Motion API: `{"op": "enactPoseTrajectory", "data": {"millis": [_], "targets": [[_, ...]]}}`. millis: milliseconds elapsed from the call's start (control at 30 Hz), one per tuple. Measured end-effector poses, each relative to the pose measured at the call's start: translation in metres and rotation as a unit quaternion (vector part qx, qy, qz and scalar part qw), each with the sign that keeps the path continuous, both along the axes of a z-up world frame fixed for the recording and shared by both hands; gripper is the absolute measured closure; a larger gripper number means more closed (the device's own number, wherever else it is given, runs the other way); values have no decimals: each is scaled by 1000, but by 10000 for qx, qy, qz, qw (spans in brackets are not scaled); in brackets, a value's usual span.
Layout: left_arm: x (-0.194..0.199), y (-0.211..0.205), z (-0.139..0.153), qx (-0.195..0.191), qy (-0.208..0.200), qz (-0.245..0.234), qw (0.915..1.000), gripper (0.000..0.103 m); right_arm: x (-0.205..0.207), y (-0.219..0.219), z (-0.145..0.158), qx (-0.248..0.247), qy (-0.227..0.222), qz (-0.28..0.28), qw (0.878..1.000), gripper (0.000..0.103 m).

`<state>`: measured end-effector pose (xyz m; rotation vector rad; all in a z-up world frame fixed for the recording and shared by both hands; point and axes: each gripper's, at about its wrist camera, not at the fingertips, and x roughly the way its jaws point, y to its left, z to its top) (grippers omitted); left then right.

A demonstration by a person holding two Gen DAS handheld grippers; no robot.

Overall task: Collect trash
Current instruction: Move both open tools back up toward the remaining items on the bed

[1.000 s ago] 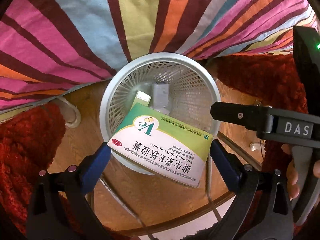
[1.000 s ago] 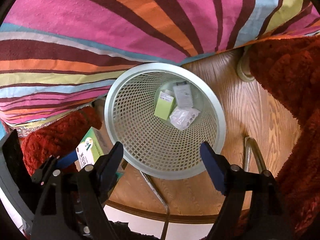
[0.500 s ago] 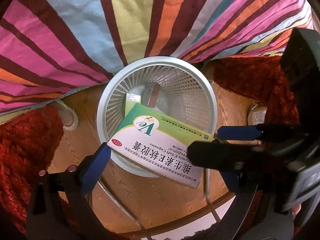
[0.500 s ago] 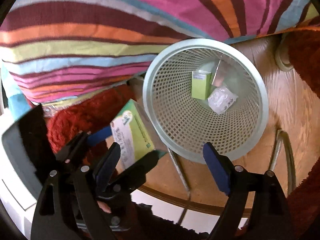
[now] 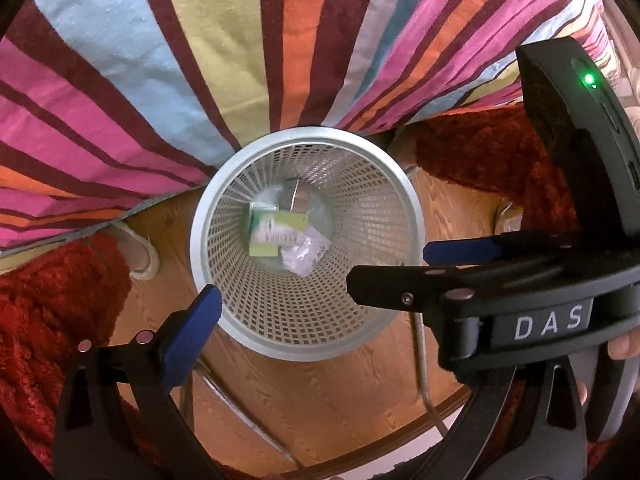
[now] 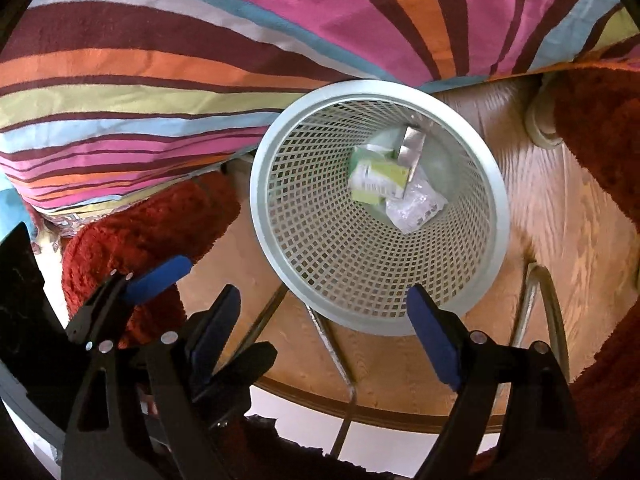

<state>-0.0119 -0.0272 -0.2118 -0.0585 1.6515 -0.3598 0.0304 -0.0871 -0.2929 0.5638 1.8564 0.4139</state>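
Right claw [image 6: 324,320] open over mesh basket [image 6: 476,280]; green box [image 6: 380,178] inside.

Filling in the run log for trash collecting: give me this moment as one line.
left tongs: open, empty | right tongs: open, empty, just widened | green box: in wastebasket with other trash | next: fetch more

The basket [image 6: 280,216] mouth lies open from above; striped bedding [image 6: 200,60] crowds its far rim.

A round pale-grey plastic mesh wastebasket [image 5: 306,340] stands upright at the centre of the left wrist frame. At its bottom lie a green-and-white cardboard medicine box [image 5: 276,232], tilted, a crumpled clear plastic wrapper [image 5: 306,254] just below and right of it, and a silvery foil piece [image 5: 294,198] just above.
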Motion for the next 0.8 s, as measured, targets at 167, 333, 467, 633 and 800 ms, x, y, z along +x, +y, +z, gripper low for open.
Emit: {"op": "enactPoseTrajectory", "data": {"millis": [167,333,467,633,800], "targets": [[2,9,-4,17,85,188,9998,7,2,-6,2,94,-19,-226,9997,22],[1,12,-5,105,112,271,9995,7,6,-15,6,143,-113,-524,9985,22],[0,18,3,292,19,353,9989,7,6,-26,10,161,-151,-850,9961,22],[-2,31,26,451,-294,412,9977,7,9,-41,29,84,-524,-1065,9929,22],[-3,45,54,517,-797,545,9940,7,11,-49,67,-157,-1279,-995,9867,22]]}}
